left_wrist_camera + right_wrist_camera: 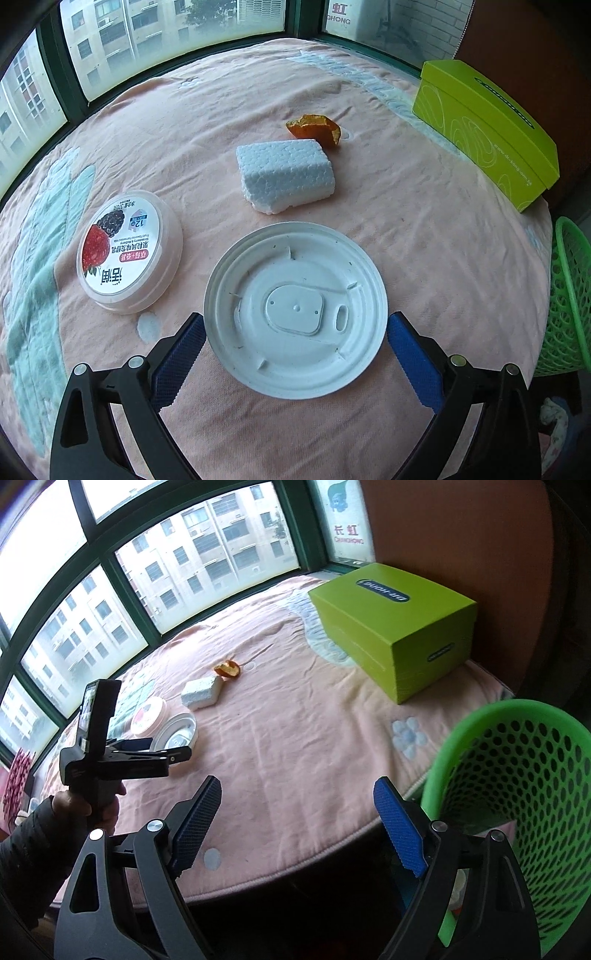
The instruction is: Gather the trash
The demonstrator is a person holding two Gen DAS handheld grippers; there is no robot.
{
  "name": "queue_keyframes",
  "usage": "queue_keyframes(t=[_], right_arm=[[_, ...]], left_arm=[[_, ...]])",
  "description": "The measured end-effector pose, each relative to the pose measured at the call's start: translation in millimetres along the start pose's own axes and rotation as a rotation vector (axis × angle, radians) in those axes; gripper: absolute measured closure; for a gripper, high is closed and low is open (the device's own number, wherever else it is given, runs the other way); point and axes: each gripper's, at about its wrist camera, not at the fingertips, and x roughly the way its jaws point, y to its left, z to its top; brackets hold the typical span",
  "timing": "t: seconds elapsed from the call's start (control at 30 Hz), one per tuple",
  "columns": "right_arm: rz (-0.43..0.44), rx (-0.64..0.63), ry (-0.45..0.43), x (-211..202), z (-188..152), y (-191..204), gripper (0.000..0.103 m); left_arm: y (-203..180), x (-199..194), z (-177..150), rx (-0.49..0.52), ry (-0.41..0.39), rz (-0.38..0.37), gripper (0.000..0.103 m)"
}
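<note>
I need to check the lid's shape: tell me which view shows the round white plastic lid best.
The left wrist view: the round white plastic lid fills the centre, underside up. The right wrist view shows it small, distant and partly hidden.

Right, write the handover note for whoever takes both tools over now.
Left tool: open, its pads either side of the white plastic lid, not clearly pressing on it.
Right tool: open, nothing in it, over the table's near edge beside the green basket.
On the pink cloth: the lid, a yogurt tub, a foam block, an orange peel. The green box stands at the far right.
Done: the basket's contents can't be made out.
Left: all four pieces.
</note>
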Motion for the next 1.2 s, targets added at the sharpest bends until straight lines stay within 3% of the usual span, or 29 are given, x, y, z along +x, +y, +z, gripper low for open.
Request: queue_keyframes(t=[0.37, 0.63, 0.87, 1.2], right_arm=[[0.013, -0.049, 0.009, 19, 17, 16, 0.019], [0.049, -0.086, 0.032, 50, 43, 32, 0.019], [0.113, -0.119, 0.051, 94, 80, 56, 0.02], [0.166, -0.144, 0.121, 174, 124, 87, 0.032]], left_arm=[[1, -4, 1, 0.014, -0.031, -0.001, 0.014], [18, -37, -6, -0.04, -0.084, -0.017, 0.014], [33, -66, -15, -0.077, -0.125, -0.024, 0.014], [51, -81, -28, -0.118, -0.142, -0.045, 0.014]])
